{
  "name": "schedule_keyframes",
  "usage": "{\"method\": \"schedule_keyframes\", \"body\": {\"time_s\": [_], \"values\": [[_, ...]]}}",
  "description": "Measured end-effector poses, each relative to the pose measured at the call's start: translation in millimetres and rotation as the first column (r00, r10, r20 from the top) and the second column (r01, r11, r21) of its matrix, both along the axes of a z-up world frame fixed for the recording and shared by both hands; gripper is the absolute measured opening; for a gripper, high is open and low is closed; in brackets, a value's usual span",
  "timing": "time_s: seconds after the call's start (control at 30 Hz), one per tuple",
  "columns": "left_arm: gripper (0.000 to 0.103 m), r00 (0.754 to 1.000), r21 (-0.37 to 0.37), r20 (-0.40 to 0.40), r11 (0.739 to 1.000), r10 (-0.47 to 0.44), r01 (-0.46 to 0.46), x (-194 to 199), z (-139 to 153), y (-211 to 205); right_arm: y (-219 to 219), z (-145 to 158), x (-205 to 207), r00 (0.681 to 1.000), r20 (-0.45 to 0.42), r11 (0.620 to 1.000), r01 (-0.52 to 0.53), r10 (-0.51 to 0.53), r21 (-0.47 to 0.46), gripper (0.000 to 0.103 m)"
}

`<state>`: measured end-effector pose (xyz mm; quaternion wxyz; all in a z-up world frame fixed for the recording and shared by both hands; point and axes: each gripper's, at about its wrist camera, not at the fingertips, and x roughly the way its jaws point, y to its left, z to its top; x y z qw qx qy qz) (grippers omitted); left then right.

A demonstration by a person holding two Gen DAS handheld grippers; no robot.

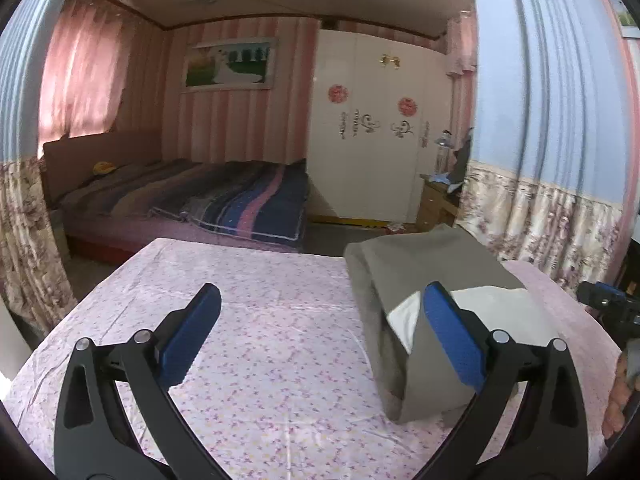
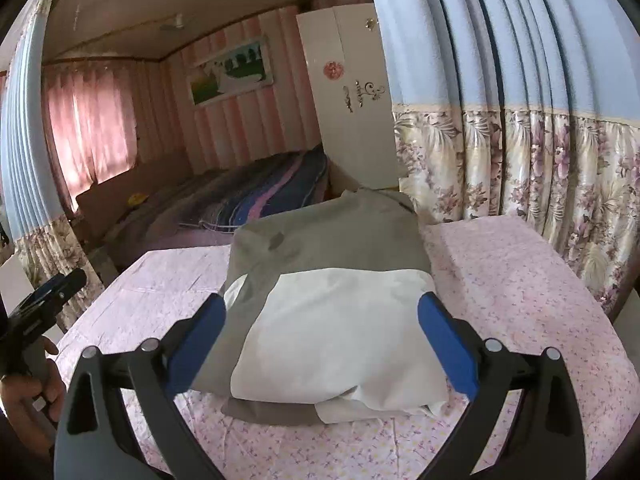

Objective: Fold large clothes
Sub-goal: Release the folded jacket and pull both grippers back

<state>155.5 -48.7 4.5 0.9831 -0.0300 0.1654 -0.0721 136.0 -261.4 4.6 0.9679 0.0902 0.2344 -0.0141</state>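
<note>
Starting on the left, your left gripper has its jaws spread wide with nothing between them, hovering over the bare stretch of the pink flowered tabletop. The garment sits off to its right side, so that hand isn't doing much at the moment.

Moving right, the garment is a grey piece with a white lining showing on top, already bundled into a compact rectangle near the middle of the tabletop. Looks to me like you're at the tail end of the fold, maybe one last fold or just tidying.

Your right gripper is over the near end of the garment, jaws wide open on either side of the white part, not pinching anything. A white corner and a grey flap poke out along the near edge, so I'd guess the next move is tucking those under or squaring up the bundle.
</note>
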Motion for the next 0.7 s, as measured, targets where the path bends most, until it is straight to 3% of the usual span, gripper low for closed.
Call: {"method": "schedule_keyframes", "body": {"time_s": [0.23,0.43,0.53,0.7], "values": [[0.1,1.0,-0.006,0.013,1.0,0.021,-0.021,1,2,13,10,9,-13,0.999,0.05,0.998,0.02,-0.017,-0.064,0.099],[0.1,1.0,0.018,-0.007,1.0,0.026,-0.026,6,-5,10,15,-3,-6,0.999,0.018,0.988,0.046,-0.044,-0.148,0.1],[0.1,0.999,0.05,-0.003,0.998,0.041,-0.04,7,-7,8,11,-9,-3,0.999,-0.003,0.988,0.052,-0.053,-0.143,0.1],[0.1,0.999,0.041,-0.009,0.998,0.04,-0.04,8,-9,8,7,-11,-1,0.998,-0.002,0.987,0.066,-0.067,-0.145,0.1]]}}
